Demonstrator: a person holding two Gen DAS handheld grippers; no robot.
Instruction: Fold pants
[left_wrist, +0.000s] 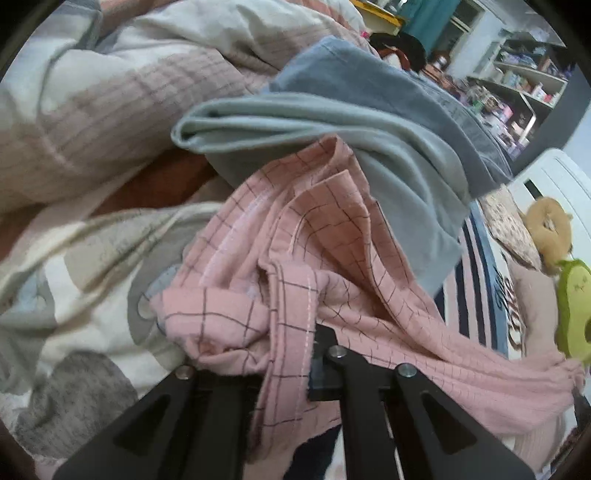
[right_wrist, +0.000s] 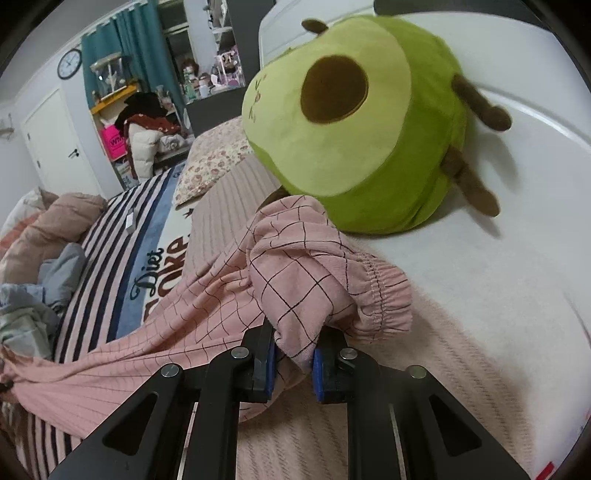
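Both our left gripper (left_wrist: 291, 373) and right gripper (right_wrist: 291, 363) clamp the pink pants (right_wrist: 295, 273); beside the avocado plush (right_wrist: 354, 122), bunched cloth may slip.

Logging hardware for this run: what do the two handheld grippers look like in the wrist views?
Both match: matte black angular linkage arms with triangular cutouts and round silver pivot pins. The right gripper has blue pads on black finger blocks. The left gripper shows one dark block; its pad colour is hidden by cloth. No cables, markings, hands or sleeves visible.
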